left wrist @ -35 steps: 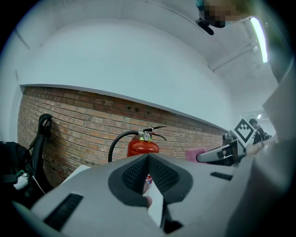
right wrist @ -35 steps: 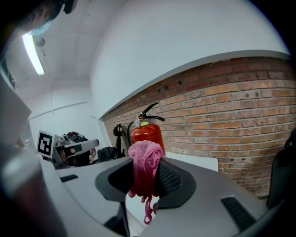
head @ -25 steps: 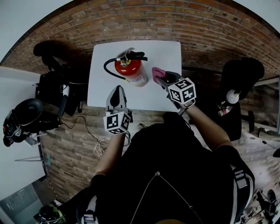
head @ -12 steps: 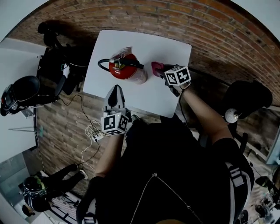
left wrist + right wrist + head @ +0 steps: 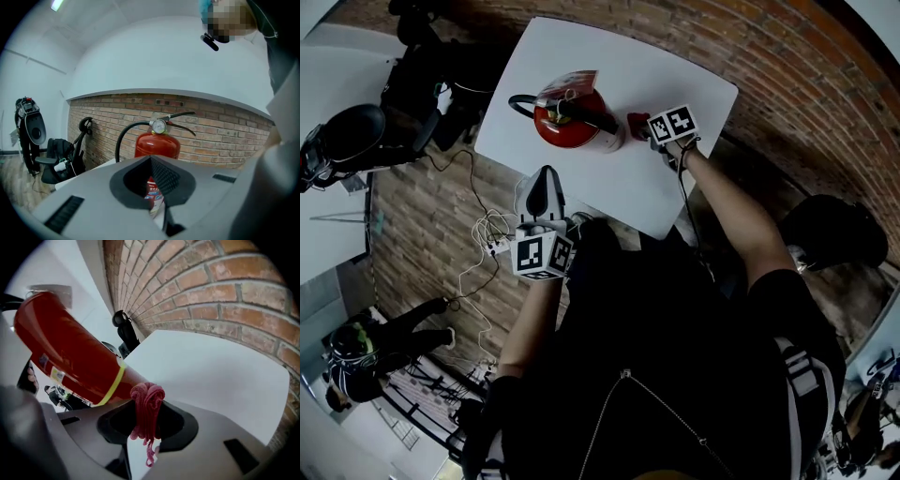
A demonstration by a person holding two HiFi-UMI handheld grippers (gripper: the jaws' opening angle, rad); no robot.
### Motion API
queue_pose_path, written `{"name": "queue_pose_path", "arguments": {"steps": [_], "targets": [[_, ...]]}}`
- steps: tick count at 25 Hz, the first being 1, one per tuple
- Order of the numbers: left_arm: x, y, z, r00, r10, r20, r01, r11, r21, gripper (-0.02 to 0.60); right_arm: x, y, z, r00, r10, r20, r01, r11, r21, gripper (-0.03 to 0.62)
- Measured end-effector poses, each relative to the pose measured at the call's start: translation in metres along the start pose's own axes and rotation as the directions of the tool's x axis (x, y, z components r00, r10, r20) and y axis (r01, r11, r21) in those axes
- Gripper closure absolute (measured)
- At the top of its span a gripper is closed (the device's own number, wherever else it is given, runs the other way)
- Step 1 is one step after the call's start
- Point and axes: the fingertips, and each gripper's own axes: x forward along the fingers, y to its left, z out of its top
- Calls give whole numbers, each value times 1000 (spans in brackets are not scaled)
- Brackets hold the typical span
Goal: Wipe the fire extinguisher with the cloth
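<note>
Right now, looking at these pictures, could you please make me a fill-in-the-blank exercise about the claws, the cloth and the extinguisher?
The right claw is shut on the crumpled pink cloth, while the left claw holds ___.
The red metal fire extinguisher stands ___ on the white rectangular table.
A ___ band circles the extinguisher's body near its base.
Its curved hose is ___.
Missing words: nothing; upright; yellow; black.

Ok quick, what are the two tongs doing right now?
Left tongs: shut, holding nothing.
Right tongs: shut on the pink cloth.
</note>
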Motion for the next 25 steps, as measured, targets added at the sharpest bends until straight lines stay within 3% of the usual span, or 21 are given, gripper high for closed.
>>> {"name": "queue_pose_path", "arguments": {"steps": [8, 17, 25], "targets": [[-10, 7, -10, 999, 43, -11, -43, 999, -2, 574, 52, -26, -18, 995, 41, -87, -27, 988, 151, 468], [-24, 13, -21, 995, 83, -59, -83, 997, 5, 574, 79, -31, -25, 989, 51, -136, -23, 980, 200, 468], [-32, 18, -20, 996, 61, -64, -60, 998, 24, 574, 79, -28, -25, 985, 99, -143, -69, 976, 206, 474]]}}
